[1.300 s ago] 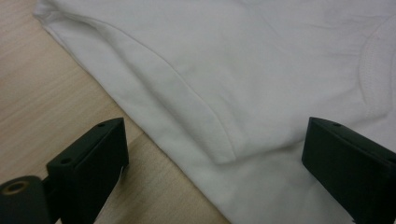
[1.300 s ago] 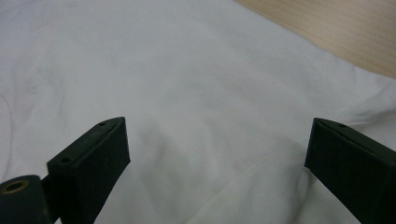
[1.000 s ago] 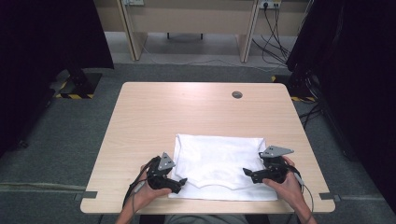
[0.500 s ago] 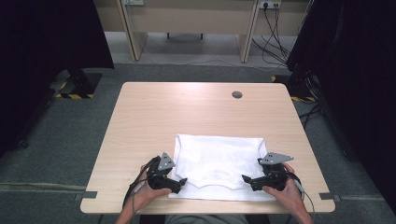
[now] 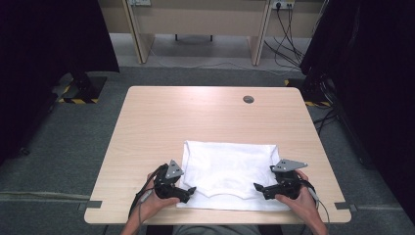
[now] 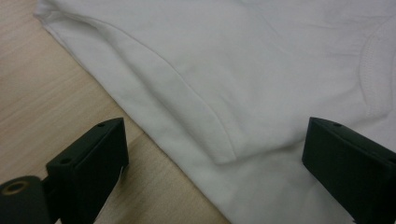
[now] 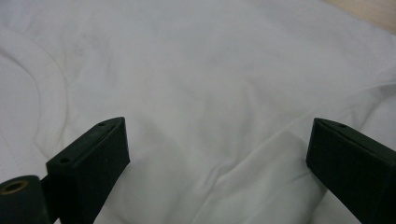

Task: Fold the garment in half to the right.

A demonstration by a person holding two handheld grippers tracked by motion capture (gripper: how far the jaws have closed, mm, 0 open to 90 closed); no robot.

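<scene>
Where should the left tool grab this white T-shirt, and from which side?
Grip the folded sleeve flap at the white T-shirt near-left corner, sliding in from the bare table side. The left tool is open there, and that doubled edge lies slightly raised.

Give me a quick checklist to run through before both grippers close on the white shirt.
1. Left gripper open: ok, jaws stand wide apart in the left gripper view.
2. Right gripper open: ok, jaws wide apart in the right gripper view.
3. Cloth between the left jaws: ok, the folded sleeve and the edge of the white shirt lie between them.
4. Cloth between the right jaws: ok, a fold of shirt lies there.
5. Jaws low enough to pinch: cannot tell, contact with the cloth is not clear.
6. Shirt lies fully on the table: ok, near edge inside the table's rim.
</scene>
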